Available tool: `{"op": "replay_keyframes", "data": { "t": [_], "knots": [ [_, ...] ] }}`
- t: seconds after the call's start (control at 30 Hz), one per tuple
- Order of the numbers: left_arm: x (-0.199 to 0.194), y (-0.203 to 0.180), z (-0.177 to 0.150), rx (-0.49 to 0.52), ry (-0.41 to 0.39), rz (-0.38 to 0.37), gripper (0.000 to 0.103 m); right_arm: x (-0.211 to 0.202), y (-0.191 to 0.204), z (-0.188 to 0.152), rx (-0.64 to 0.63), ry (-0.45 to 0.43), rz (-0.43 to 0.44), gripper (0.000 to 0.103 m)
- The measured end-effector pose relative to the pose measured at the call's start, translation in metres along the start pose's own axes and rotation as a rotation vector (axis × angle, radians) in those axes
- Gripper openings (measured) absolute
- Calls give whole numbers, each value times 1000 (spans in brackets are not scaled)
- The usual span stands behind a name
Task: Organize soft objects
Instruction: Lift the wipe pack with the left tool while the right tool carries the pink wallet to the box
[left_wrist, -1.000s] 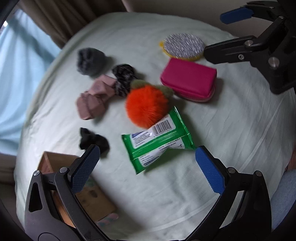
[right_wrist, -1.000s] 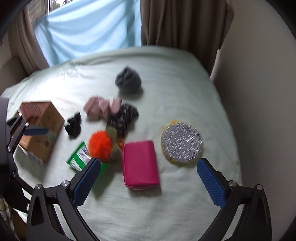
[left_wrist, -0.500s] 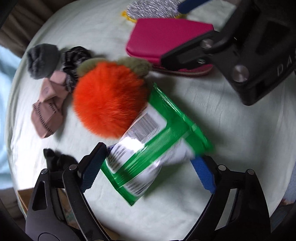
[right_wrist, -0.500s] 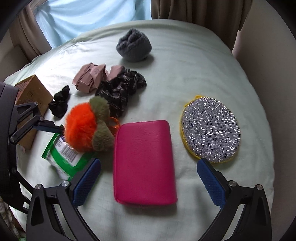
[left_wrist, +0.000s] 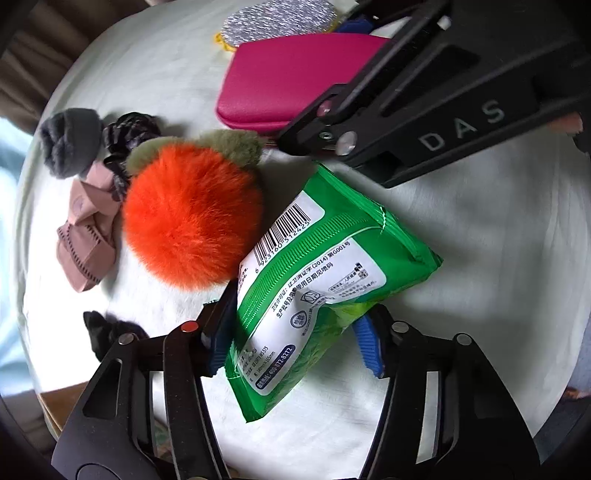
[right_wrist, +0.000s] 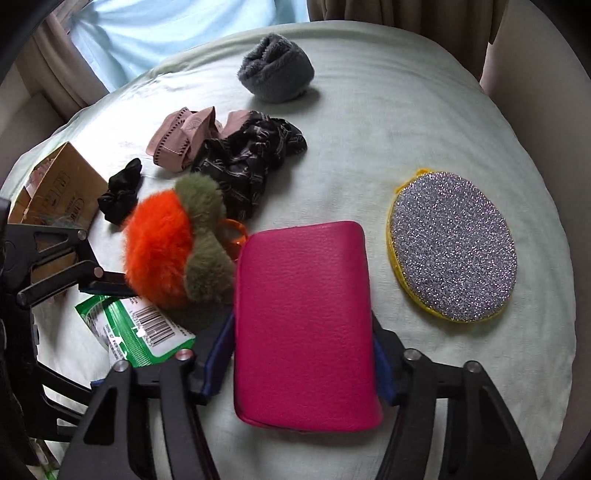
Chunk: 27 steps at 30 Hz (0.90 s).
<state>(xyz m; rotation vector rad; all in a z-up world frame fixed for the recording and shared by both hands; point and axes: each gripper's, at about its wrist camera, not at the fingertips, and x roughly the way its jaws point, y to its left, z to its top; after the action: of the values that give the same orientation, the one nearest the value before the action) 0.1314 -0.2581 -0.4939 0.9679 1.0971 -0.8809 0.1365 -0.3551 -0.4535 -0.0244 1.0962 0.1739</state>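
A green wipes pack (left_wrist: 325, 258) lies on the pale green sheet, crumpled between the blue pads of my left gripper (left_wrist: 295, 339). Its jaws are closing and both pads press on the pack. A pink pouch (right_wrist: 303, 314) lies lengthwise between the fingers of my right gripper (right_wrist: 301, 365), whose jaws are closing too, with a pad against each long side. An orange pompom (left_wrist: 192, 218) with olive leaves touches the pack's far corner. The right gripper's black frame (left_wrist: 424, 110) crosses the top right of the left wrist view, over the pouch (left_wrist: 288, 81).
Beyond the pompom (right_wrist: 159, 251) lie a patterned dark scrunchie (right_wrist: 251, 155), pink socks (right_wrist: 181, 138), a small black scrunchie (right_wrist: 122, 192) and a grey fluffy ball (right_wrist: 275, 72). A silver scouring pad (right_wrist: 452, 247) lies right of the pouch. A cardboard box (right_wrist: 62, 184) stands at the left.
Both grippers came down onto the sheet and narrowed from wide open. The left one now pinches the wipes pack, which has crumpled; the right one now clasps the pink pouch.
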Motion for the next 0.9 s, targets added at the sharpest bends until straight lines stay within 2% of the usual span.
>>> {"op": "replay_keyframes", "data": {
  "t": [0.03, 0.3, 0.47, 0.67, 0.7, 0.9],
  "knots": [
    [0, 0, 1, -10, -2, 5, 38, -2, 1, -1, 0, -3, 1, 55],
    [-16, 11, -1, -74, -27, 53, 38, -18, -1, -9, 24, -18, -11, 47],
    [-49, 15, -2, -106, -51, 80, 38, -40, -3, -7, 34, -35, -23, 46],
    [-95, 23, -1, -164, -112, 137, 38, -90, 7, 7, 25, -95, -41, 46],
    [-104, 22, 0, -178, -142, 146, 38, -99, 10, 10, 20, -106, -44, 46],
    [-171, 28, -12, -236, -209, 224, 38, -154, 32, 25, 7, -174, -54, 46]
  ]
}}
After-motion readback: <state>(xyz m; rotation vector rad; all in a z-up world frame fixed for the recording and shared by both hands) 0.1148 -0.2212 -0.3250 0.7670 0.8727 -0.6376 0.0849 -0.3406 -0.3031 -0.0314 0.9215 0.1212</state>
